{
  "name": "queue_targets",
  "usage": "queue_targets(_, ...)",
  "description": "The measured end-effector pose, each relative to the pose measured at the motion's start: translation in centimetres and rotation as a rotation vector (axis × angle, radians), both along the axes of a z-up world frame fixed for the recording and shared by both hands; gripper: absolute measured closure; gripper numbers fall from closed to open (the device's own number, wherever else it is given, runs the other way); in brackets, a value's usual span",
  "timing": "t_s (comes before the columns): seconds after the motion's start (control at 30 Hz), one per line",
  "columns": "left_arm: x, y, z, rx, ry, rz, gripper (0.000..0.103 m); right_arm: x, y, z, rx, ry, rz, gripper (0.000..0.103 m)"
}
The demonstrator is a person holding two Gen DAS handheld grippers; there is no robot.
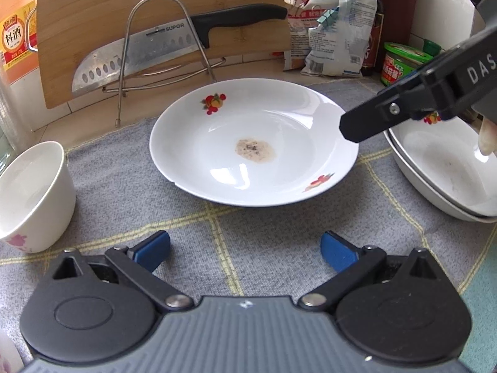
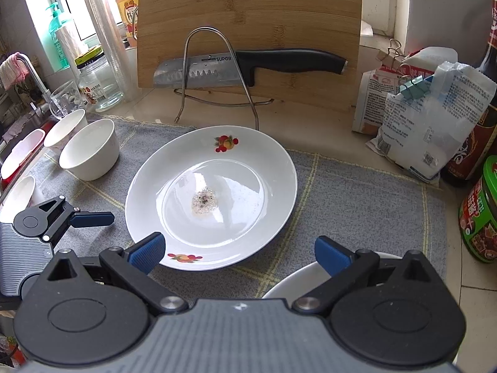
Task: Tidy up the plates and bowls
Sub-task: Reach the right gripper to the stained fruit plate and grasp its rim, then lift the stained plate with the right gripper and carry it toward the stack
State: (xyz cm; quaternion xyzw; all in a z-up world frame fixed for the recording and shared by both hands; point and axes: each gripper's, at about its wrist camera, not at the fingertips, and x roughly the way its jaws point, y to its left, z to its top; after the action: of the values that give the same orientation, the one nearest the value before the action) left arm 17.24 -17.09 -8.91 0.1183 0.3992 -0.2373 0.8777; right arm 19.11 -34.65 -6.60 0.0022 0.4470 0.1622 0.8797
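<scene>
The left gripper (image 1: 245, 250) hovers low over the grey checked cloth (image 1: 254, 236), its blue-padded fingers spread wide and holding nothing, aimed at the near rim of the round white fruit-print plate (image 1: 248, 155), which lies flat and face-up on the cloth with a brownish stain at its centre. The right gripper (image 2: 239, 253) comes in from the plate's right side, its fingers likewise wide apart and empty, its left pad over the plate's near edge and its right pad above a stack of white plates (image 1: 444, 168) just beside. A white ceramic bowl (image 1: 34, 195) stands upright on the cloth to the left, apart from the plate; behind, a steel knife with a black handle (image 2: 248, 65) lies in a wire rack (image 2: 217, 77) against the bamboo cutting board (image 2: 248, 15), blade pointing left.
</scene>
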Motion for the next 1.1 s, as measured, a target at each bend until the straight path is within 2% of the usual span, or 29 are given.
queue_targets(0.53,2.4,-0.2,-0.4,-0.034,-0.022,-0.048,0.0,6.1,0.7,-1.8,-0.02,0.113,0.051,0.0)
queue_targets(1.1,2.8,0.1,-0.7,-0.053,-0.047,-0.072,0.0,12.7,1.0,-3.2,0.038,0.211,0.133,0.0)
